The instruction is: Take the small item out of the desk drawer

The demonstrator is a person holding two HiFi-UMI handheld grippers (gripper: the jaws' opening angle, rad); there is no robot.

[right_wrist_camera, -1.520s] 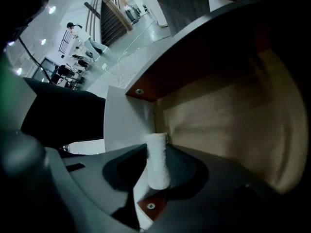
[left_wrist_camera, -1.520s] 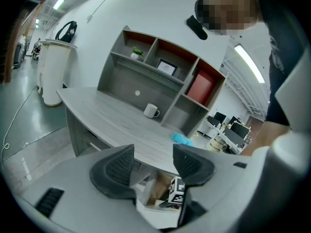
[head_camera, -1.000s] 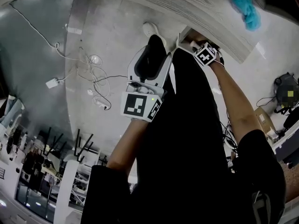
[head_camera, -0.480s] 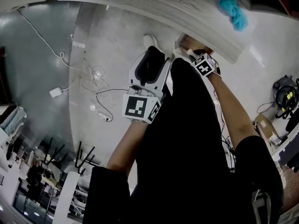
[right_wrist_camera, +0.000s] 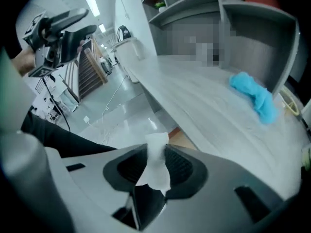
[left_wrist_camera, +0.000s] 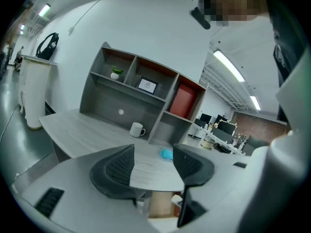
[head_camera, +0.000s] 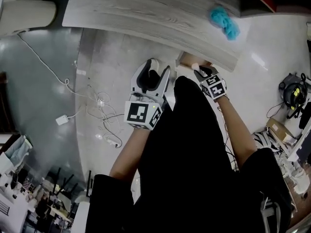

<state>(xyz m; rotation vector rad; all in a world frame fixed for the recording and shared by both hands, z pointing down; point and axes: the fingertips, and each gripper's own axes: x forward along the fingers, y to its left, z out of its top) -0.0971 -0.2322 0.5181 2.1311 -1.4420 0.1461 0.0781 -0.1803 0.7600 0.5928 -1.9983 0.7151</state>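
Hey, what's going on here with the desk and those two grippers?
A person stands at a grey wood-grain desk with a hand-held gripper in each hand. The right hand-held gripper is shut on a small white item, close to the open drawer under the desk's edge but clear of it. The left hand-held gripper is open and empty, aimed across the desktop. A blue cloth lies on the desk.

- No word, brand or number can be read anywhere.
- The two marker cubes [head_camera: 142, 114] [head_camera: 214, 86] bear only black-and-white square patterns, no letters.
- The framed picture [left_wrist_camera: 147, 85] on the shelf [left_wrist_camera: 109, 97] is too small to read.
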